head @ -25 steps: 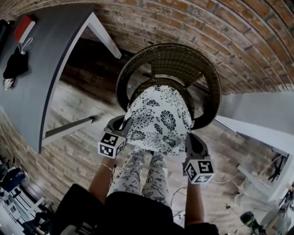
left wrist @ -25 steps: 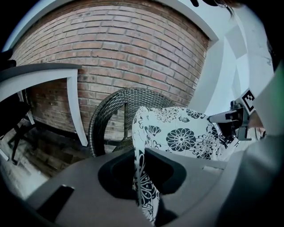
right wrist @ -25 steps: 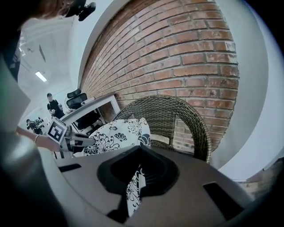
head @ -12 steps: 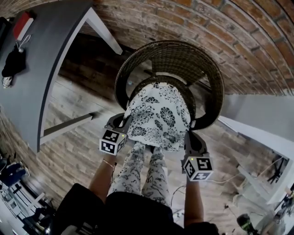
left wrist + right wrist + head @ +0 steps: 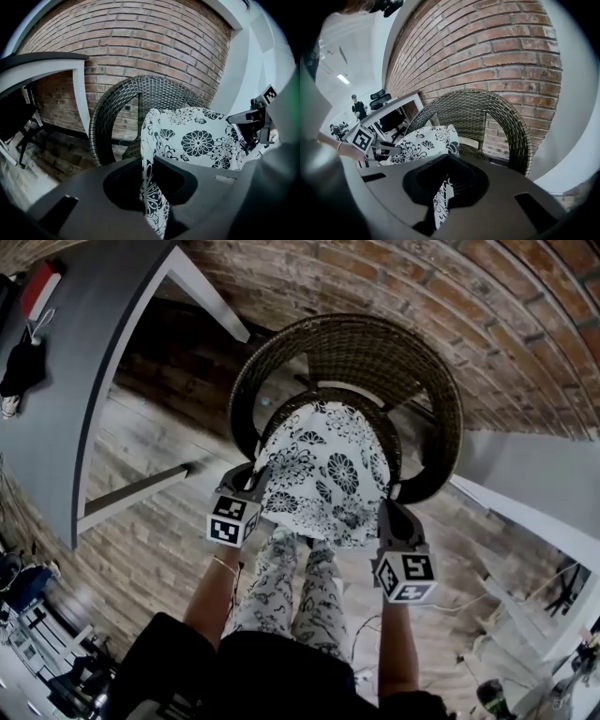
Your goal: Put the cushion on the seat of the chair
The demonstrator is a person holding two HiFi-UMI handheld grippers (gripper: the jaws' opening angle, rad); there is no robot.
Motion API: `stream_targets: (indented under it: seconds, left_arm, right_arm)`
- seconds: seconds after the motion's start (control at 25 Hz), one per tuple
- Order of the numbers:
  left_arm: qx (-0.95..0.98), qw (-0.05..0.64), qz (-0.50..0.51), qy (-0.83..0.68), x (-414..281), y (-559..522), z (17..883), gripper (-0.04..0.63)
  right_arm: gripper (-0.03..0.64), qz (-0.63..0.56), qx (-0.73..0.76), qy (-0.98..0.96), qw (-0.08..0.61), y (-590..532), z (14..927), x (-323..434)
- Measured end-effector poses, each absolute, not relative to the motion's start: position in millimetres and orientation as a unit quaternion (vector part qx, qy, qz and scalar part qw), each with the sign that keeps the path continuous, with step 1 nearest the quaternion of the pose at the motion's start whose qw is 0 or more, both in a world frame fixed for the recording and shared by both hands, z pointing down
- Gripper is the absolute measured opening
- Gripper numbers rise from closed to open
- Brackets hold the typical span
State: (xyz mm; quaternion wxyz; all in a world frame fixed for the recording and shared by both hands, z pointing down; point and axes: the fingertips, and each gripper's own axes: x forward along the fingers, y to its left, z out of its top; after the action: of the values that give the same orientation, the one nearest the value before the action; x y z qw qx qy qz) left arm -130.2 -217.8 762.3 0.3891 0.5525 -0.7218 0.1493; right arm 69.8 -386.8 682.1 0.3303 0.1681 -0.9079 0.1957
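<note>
A white cushion with a black flower print [image 5: 323, 470] hangs over the seat of a round dark wicker chair [image 5: 441, 381], its far end over the seat and its near end hanging off the front. My left gripper [image 5: 255, 486] is shut on the cushion's left edge, and my right gripper [image 5: 386, 507] is shut on its right edge. In the left gripper view the cushion [image 5: 197, 140] runs between the jaws [image 5: 149, 187], with the chair back [image 5: 117, 108] behind. In the right gripper view a fold of cushion [image 5: 424, 140] sits between the jaws [image 5: 443, 187], before the chair [image 5: 487, 112].
A grey table [image 5: 75, 381] stands to the left with a black item [image 5: 23, 371] and a red one [image 5: 42, 292] on it. A brick wall [image 5: 525, 315] backs the chair. A white ledge [image 5: 525, 474] lies at right. My patterned trouser legs [image 5: 291, 587] are below the cushion.
Both grippers have sunk with the cushion in them, bringing it lower and closer over the chair seat. The grip on both edges looks the same.
</note>
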Motion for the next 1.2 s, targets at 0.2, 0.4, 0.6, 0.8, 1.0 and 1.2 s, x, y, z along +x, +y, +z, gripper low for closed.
stream_targets:
  seconds: [0.2, 0.4, 0.6, 0.8, 1.0, 1.2]
  left_arm:
    - [0.542, 0.392, 0.16, -0.725, -134, -221, 774, 0.046]
    - [0.538, 0.392, 0.163, -0.728, -138, -228, 782, 0.046]
    - [0.54, 0.395, 0.173, -0.723, -136, -235, 790, 0.049]
    - [0.531, 0.402, 0.179, -0.724, -142, -239, 802, 0.052]
    - [0.527, 0.407, 0.185, -0.723, -149, -242, 811, 0.054]
    - [0.522, 0.411, 0.191, -0.723, -155, -245, 823, 0.055]
  right_arm:
    - [0.002, 0.196, 0.165, -0.907, 0.335, -394, 691, 69]
    - [0.002, 0.202, 0.168, -0.903, 0.339, -401, 700, 72]
    - [0.002, 0.214, 0.175, -0.9, 0.338, -407, 705, 71]
    - [0.002, 0.217, 0.168, -0.899, 0.341, -410, 714, 65]
    - [0.002, 0.221, 0.172, -0.896, 0.346, -416, 721, 61]
    - [0.002, 0.231, 0.176, -0.89, 0.351, -423, 730, 58]
